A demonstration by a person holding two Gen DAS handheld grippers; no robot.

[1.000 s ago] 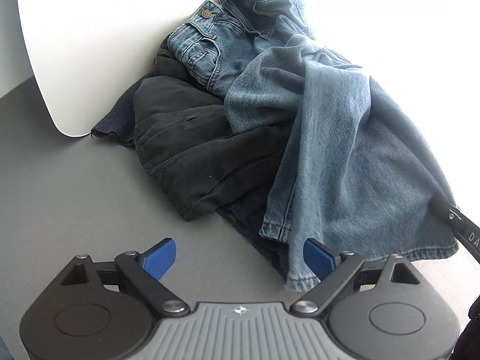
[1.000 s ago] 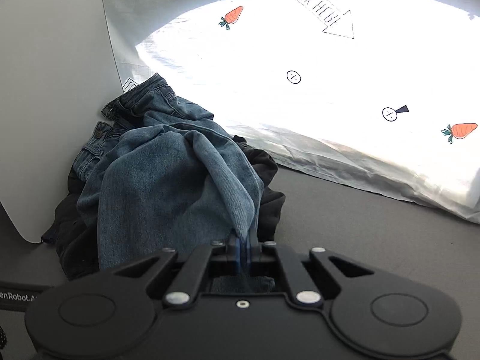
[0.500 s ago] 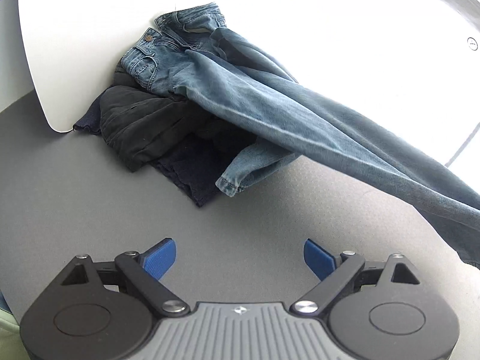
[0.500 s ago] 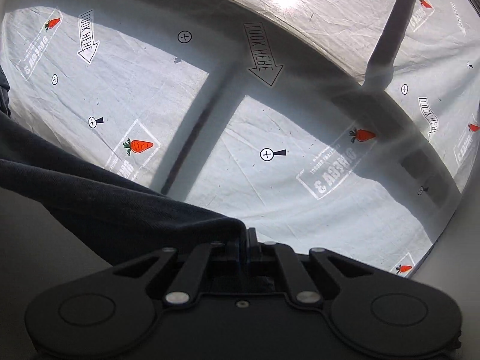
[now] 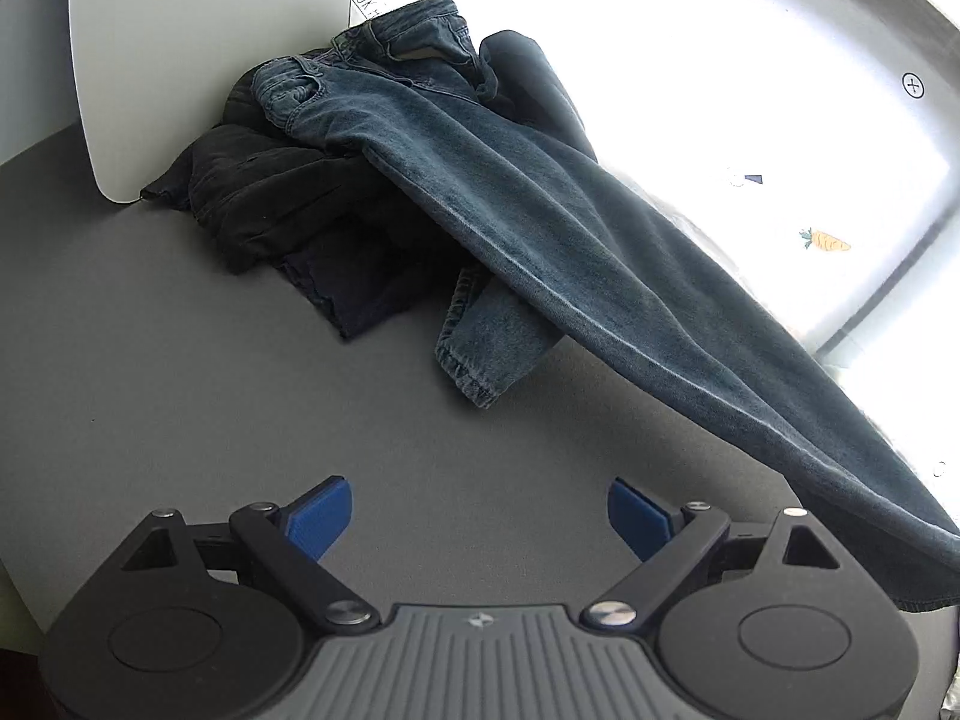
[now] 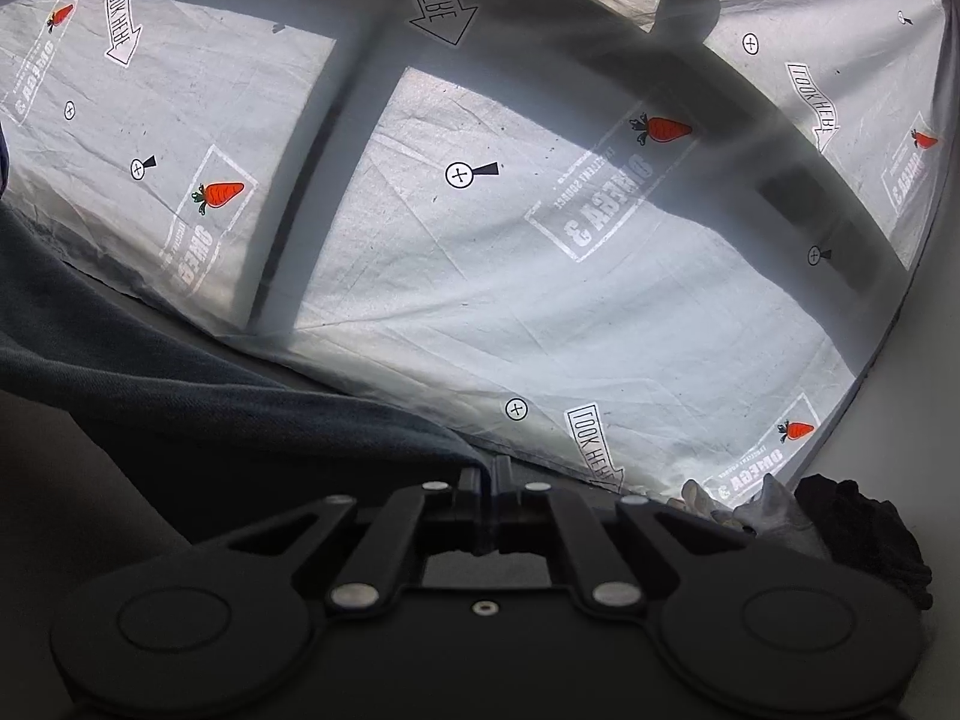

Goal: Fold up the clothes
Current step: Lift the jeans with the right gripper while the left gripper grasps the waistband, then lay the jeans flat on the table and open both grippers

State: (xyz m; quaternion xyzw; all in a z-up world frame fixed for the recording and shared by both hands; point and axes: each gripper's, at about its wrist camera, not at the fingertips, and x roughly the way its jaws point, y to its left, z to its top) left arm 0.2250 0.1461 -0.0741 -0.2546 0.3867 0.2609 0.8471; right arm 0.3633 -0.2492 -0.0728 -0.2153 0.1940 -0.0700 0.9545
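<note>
**Jeans Hauled Out by One Leg, Fold Yet to Start**

Right gripper [image 6: 493, 480] clamped tight on denim, jaws pressed together with the cloth pinched between them, fabric trailing off to the left of its view. Blue jeans [image 5: 540, 204] strung out long: waistband perched up on the pile beside the white board [image 5: 198, 48], one leg stretched taut and running down to the lower right edge of the left wrist view. Other leg lying slack, its cuff [image 5: 474, 372] flopped on the grey table [image 5: 180, 390], just beside the dark garments [image 5: 282, 204] underneath.

Left gripper [image 5: 477, 510] wide apart, blue pads spread, nothing between them, hovering over bare table well short of the heap.

Reads as the separating step: pulling one item clear of the pile so it can be laid flat. No fold made yet, task barely begun by the look of it.

Next move, most likely: a job for the free left tongs, taking the waistband or the loose cuff. Calls for a grip on denim alone, not the black cloth beneath. Risk here: waistband dragging the dark clothes along. Printed carrot sheet [image 6: 540, 300] beyond, brightly lit, filling the right view.
</note>
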